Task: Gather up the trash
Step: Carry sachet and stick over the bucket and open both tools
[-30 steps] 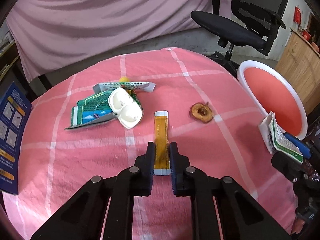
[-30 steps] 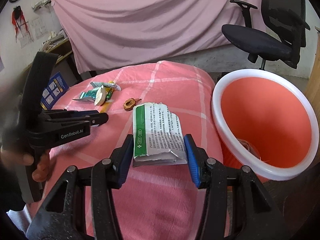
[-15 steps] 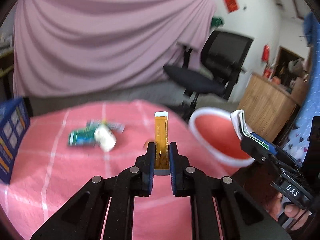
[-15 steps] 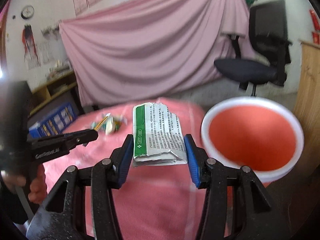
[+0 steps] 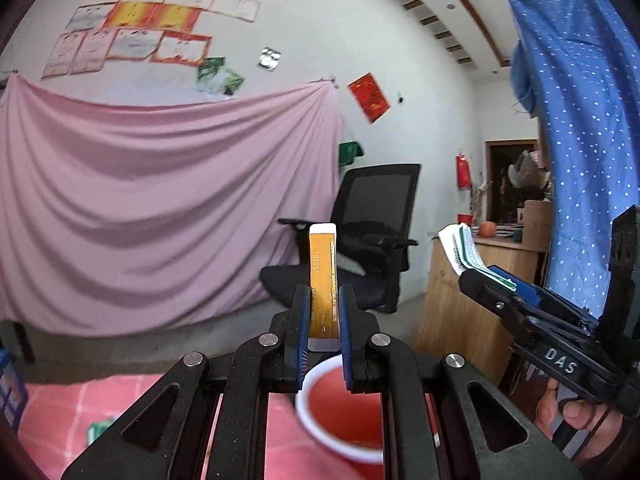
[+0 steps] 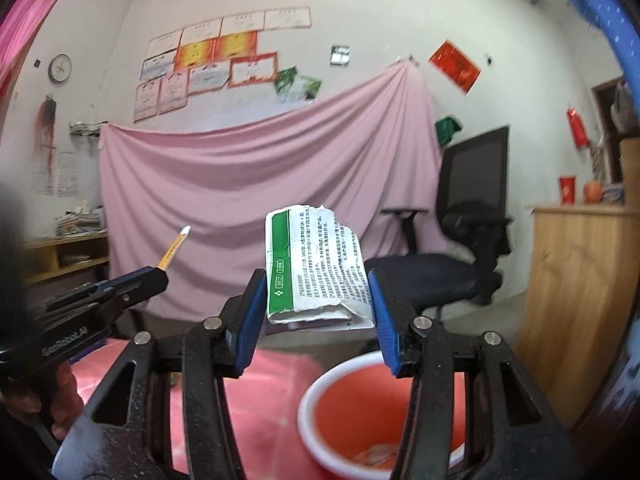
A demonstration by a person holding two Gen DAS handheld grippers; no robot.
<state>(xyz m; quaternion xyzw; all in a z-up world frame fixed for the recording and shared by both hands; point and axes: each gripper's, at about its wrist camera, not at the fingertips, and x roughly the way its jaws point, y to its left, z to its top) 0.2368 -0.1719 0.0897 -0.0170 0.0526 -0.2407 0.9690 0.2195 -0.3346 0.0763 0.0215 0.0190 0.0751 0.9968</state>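
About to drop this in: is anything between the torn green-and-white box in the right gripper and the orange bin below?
Nothing in the right wrist view: the torn box, in the right gripper, hangs over open air and the orange bin.

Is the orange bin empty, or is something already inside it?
Not empty: the orange bin holds some pale crumpled trash at its bottom.

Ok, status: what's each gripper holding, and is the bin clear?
Left gripper shut on orange sachet. Right gripper shut on torn carton. Both above bin; nothing blocking.
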